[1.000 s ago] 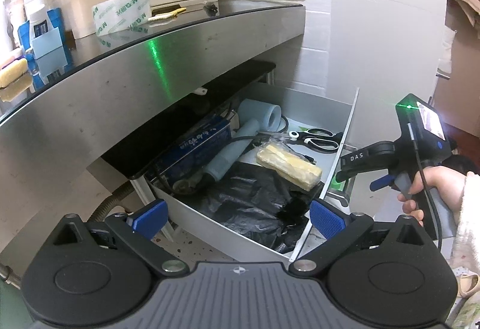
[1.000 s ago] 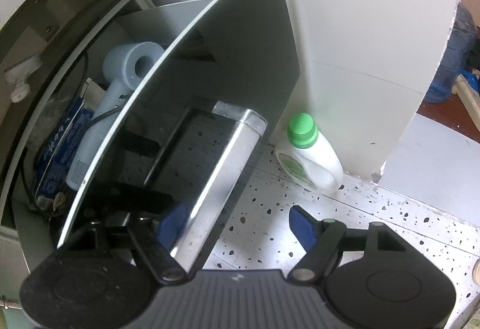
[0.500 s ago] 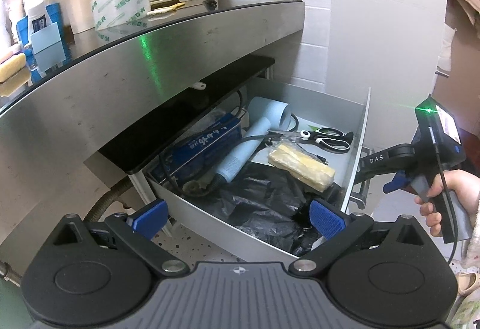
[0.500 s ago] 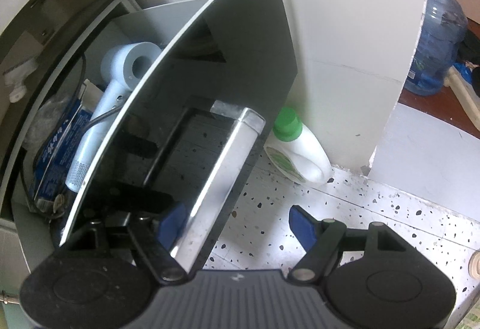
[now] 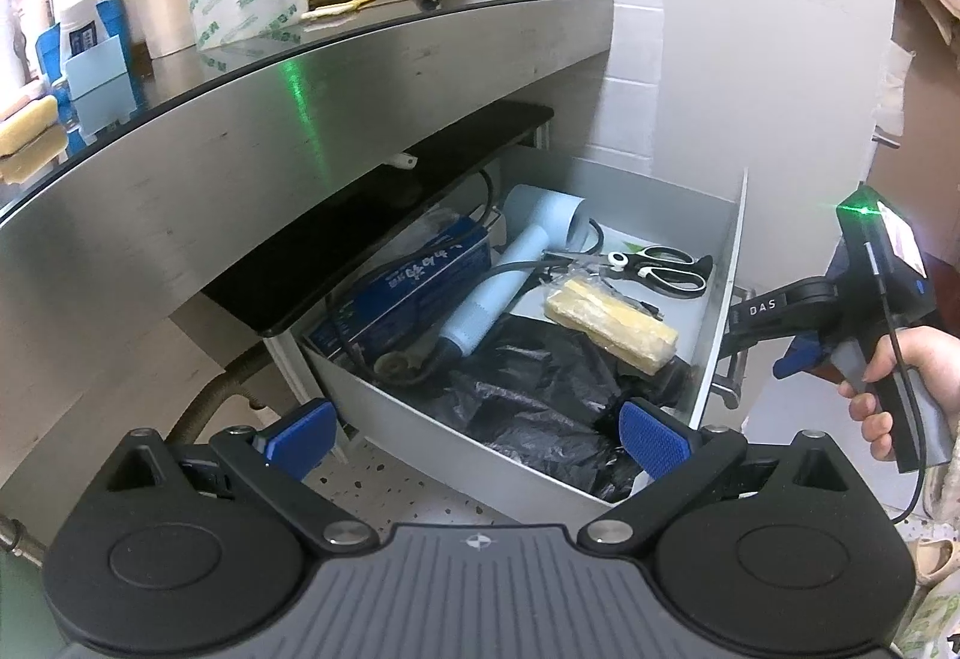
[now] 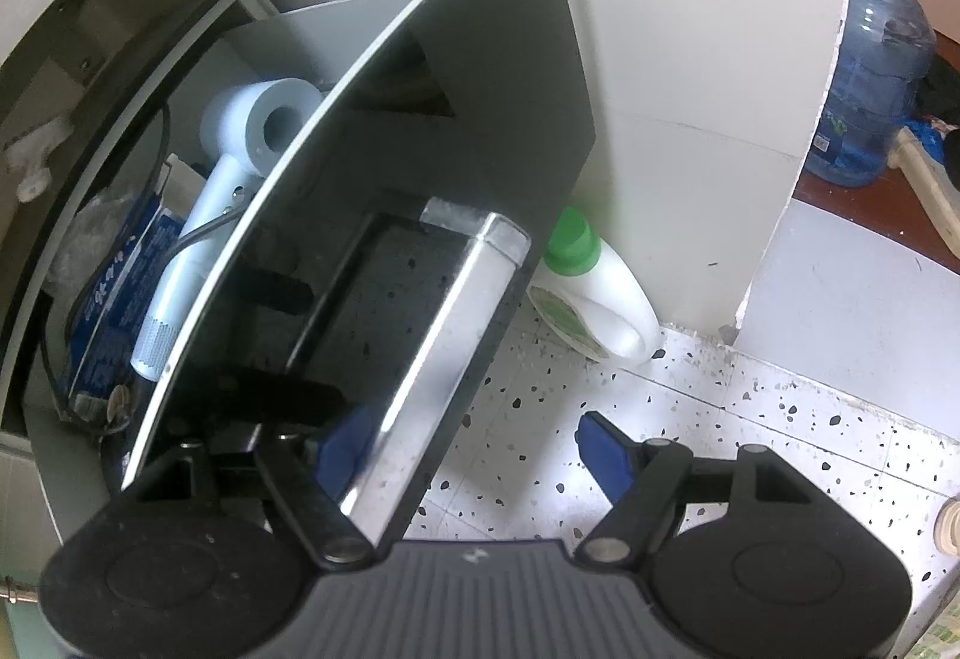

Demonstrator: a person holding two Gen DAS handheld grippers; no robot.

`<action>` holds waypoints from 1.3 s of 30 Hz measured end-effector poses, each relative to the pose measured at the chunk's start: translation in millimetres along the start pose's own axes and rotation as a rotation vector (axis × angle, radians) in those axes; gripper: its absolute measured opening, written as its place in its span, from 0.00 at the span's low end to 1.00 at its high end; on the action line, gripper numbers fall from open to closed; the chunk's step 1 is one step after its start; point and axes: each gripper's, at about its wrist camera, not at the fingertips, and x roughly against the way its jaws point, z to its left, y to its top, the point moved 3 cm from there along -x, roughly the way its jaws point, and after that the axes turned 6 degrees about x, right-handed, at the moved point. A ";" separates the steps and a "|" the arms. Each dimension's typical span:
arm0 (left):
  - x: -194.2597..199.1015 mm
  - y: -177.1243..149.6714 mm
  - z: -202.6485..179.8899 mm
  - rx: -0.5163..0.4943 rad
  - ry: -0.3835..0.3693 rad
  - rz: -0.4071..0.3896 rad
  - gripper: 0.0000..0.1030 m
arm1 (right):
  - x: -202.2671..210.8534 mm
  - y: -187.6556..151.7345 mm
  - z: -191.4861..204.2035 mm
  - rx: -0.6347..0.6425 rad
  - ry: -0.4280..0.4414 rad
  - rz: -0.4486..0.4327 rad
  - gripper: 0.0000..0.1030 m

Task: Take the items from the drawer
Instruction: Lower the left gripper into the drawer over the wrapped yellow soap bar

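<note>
Shows a drawer (image 5: pixel 723 299) pulled out from under a grey counter (image 5: pixel 360 77), open far enough to bare its contents. Holds a pale blue hair dryer (image 5: pixel 510 275) lying diagonally from the drawer's back edge toward its left edge, a blue box (image 5: pixel 414 287) along the left edge, black-handled scissors (image 5: pixel 654 266) near the back right corner, a wrapped yellow sponge (image 5: pixel 612 326) in the middle, and crumpled black plastic bags (image 5: pixel 540 401) filling the front edge.

Hovers in front of the drawer: left gripper (image 5: pixel 474 434), fingers wide apart, holding and touching nothing, aimed over the black bags, probably lined up for a first pick.

Sits at the drawer's outer face: right gripper (image 6: pixel 468 443), fingers spread wide, left blue pad tucked behind the metal bar handle (image 6: pixel 444 335), hooking rather than clamping it, seemingly to keep the drawer open.
</note>
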 end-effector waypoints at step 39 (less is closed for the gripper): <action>-98.6 85.0 -74.8 0.135 -0.138 0.346 0.99 | 104.1 -40.0 -25.9 0.013 0.049 -0.205 0.73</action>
